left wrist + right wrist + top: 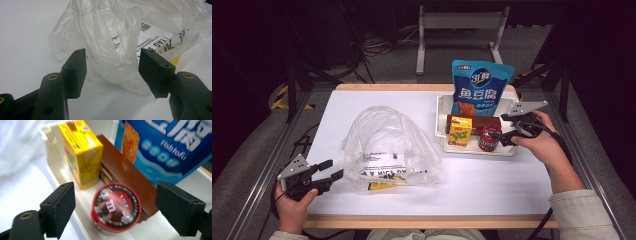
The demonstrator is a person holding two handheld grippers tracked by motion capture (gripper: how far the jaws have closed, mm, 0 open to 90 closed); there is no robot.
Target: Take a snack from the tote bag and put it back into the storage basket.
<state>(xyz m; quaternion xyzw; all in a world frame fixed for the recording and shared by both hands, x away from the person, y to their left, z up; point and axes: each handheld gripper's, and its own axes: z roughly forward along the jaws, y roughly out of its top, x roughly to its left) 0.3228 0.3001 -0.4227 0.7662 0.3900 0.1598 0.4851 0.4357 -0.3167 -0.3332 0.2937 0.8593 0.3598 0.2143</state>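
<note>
Right gripper (115, 211): jaws wide apart, gripping nothing; the small round red-lidded candy tub (116, 207) stands between and just beyond them, at the near edge of the shallow white plastic tray (441, 107); behind it lie a yellow drink carton (81, 152), a flat brown box (125, 170) and an upright blue snack pouch (165, 145). Left gripper (112, 72): jaws wide apart, empty, facing the crumpled clear plastic bag (120, 37) on the white table (492, 185); bag well apart from tray.
</note>
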